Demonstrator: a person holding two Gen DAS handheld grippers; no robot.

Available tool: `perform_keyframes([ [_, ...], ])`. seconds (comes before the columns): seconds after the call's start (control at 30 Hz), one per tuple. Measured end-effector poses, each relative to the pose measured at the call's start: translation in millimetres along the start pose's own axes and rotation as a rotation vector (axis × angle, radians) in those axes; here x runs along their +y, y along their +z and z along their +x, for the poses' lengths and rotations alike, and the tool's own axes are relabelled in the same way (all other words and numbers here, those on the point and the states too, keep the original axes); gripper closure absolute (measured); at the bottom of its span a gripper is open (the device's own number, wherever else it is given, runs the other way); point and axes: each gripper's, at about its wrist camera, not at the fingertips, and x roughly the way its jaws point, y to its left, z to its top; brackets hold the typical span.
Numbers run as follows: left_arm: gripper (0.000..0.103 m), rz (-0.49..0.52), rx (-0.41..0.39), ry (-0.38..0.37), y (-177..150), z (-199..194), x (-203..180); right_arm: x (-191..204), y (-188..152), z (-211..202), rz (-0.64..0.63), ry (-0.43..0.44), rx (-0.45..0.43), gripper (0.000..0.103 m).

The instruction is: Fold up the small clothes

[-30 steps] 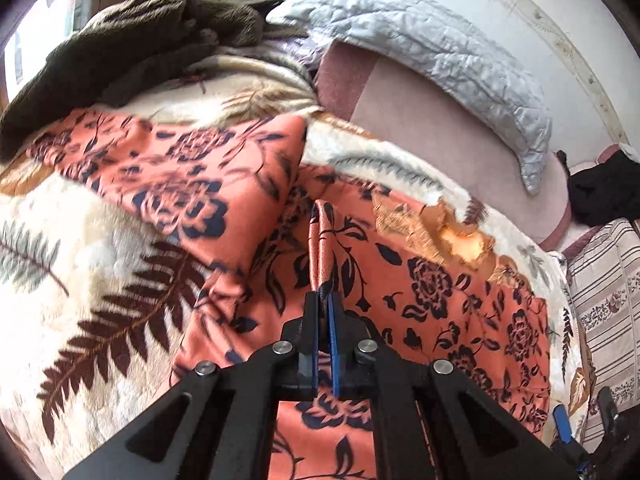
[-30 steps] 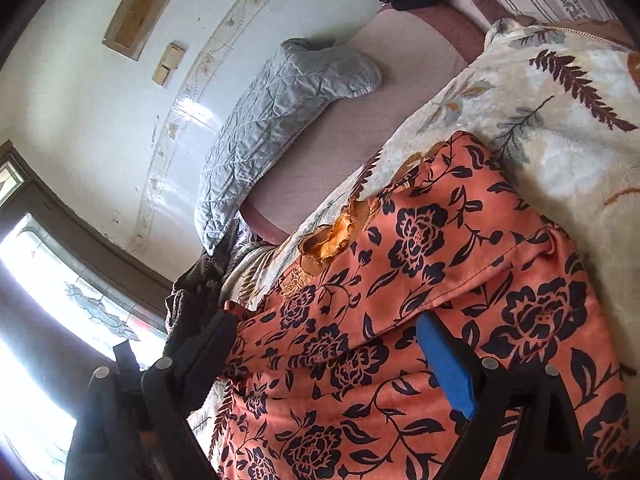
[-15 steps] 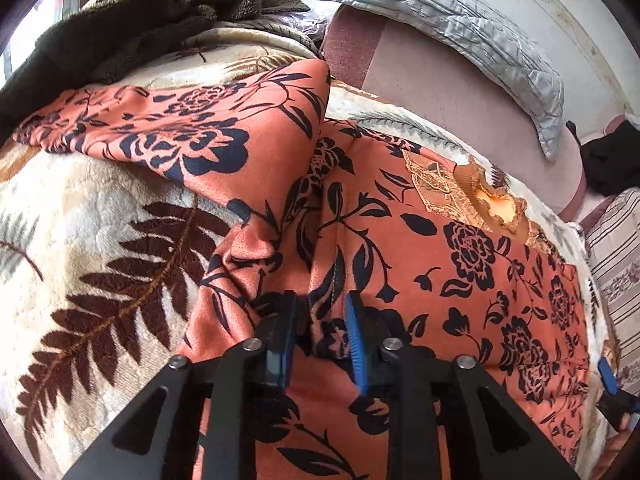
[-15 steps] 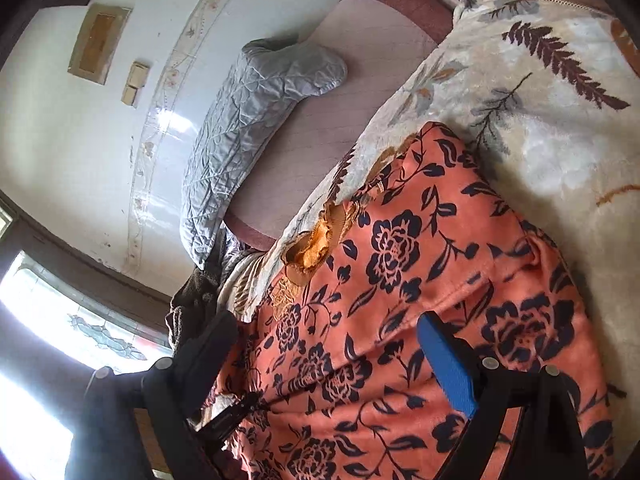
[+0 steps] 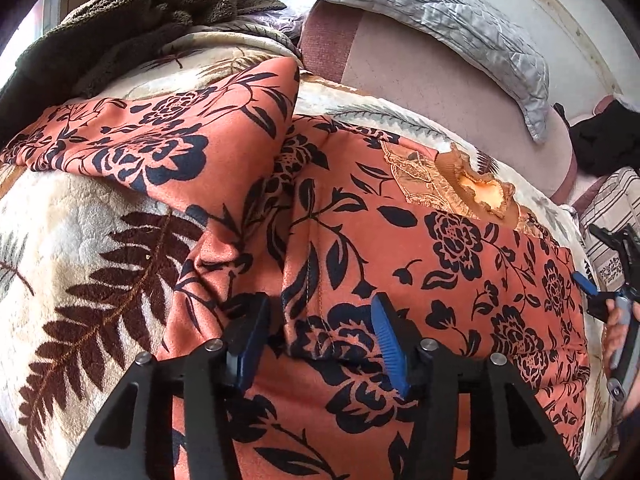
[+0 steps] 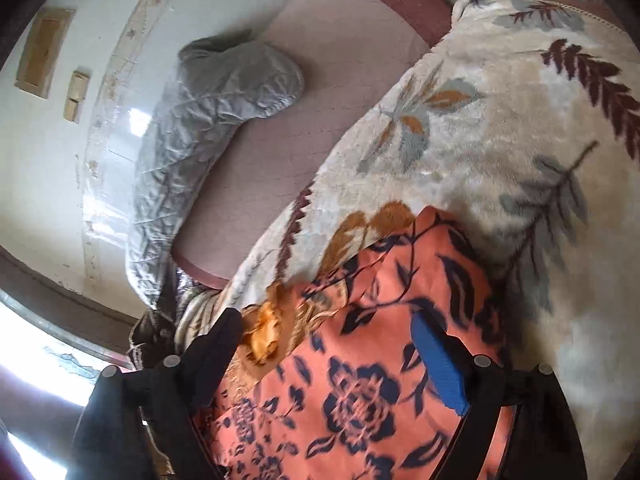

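Soft and limp, the orange floral garment (image 5: 400, 248) (sleeve folded inward) wants pinching at a hem; left gripper (image 5: 320, 344) and right gripper (image 6: 332, 356) fingers both gape wide, empty.

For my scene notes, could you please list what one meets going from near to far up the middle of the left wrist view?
left gripper → orange floral garment → cream leaf-print blanket → pink couch back → grey quilted pillow
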Motion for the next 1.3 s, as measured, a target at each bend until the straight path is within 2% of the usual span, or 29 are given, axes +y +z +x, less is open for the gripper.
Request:
perform_keyframes([
  [0.03, 0.048, 0.003, -0.001, -0.004, 0, 0, 0, -11, 7, 11, 0.019, -0.061, 0.010, 0.015],
  [0.1, 0.044, 0.004, 0.002, -0.020, 1, 0, 0, -22, 11, 8, 0.055, -0.050, -0.036, 0.016],
  [0.17, 0.041, -0.003, 0.003, -0.038, 2, -1, 0, -8, -2, -15, 0.044, -0.051, -0.106, 0.015],
  [0.3, 0.039, -0.054, -0.007, -0.103, 4, -15, 6, 32, -72, -70, -0.124, 0.039, -0.116, 0.014],
  [0.4, 0.038, -0.087, -0.049, -0.187, 6, -46, 24, 39, -141, -98, -0.129, 0.126, -0.088, 0.012],
  [0.47, 0.029, -0.179, -0.112, -0.239, 8, -71, 53, 40, -178, -102, -0.112, 0.187, -0.044, 0.010],
  [0.5, 0.024, -0.240, -0.127, -0.250, 10, -80, 71, 44, -191, -100, -0.125, 0.192, -0.013, 0.010],
  [0.57, 0.022, -0.394, -0.144, -0.285, 17, -90, 118, 58, -205, -90, -0.201, 0.188, 0.027, 0.010],
  [0.6, 0.021, -0.476, -0.148, -0.288, 22, -89, 144, 67, -209, -85, -0.255, 0.185, 0.045, 0.010],
  [0.67, 0.021, -0.589, -0.142, -0.238, 37, -78, 192, 77, -216, -78, -0.311, 0.197, 0.058, 0.010],
  [0.8, 0.023, -0.800, -0.113, -0.176, 70, -42, 277, 83, -223, -66, -0.354, 0.220, 0.082, 0.010],
  [0.9, 0.023, -0.905, -0.121, -0.165, 82, -25, 311, 81, -224, -60, -0.373, 0.206, 0.097, 0.010],
  [1.0, 0.023, -0.907, -0.152, -0.131, 94, -25, 316, 79, -218, -57, -0.355, 0.209, 0.097, 0.010],
  [1.03, 0.029, -0.909, -0.161, -0.117, 96, -25, 318, 80, -215, -57, -0.349, 0.211, 0.093, 0.010],
  [1.07, 0.039, -0.909, -0.159, -0.087, 99, -24, 320, 81, -214, -57, -0.347, 0.218, 0.093, 0.010],
  [1.13, 0.098, -0.888, -0.097, 0.046, 102, -18, 327, 83, -214, -57, -0.356, 0.222, 0.091, 0.010],
  [1.2, 0.098, -0.844, -0.076, 0.094, 107, -21, 329, 86, -215, -57, -0.370, 0.218, 0.087, 0.010],
  [1.23, 0.098, -0.785, -0.086, 0.156, 113, -30, 320, 86, -215, -58, -0.372, 0.215, 0.082, 0.010],
  [1.3, 0.098, -0.622, -0.173, 0.249, 131, -60, 285, 84, -212, -60, -0.365, 0.214, 0.068, 0.010],
])
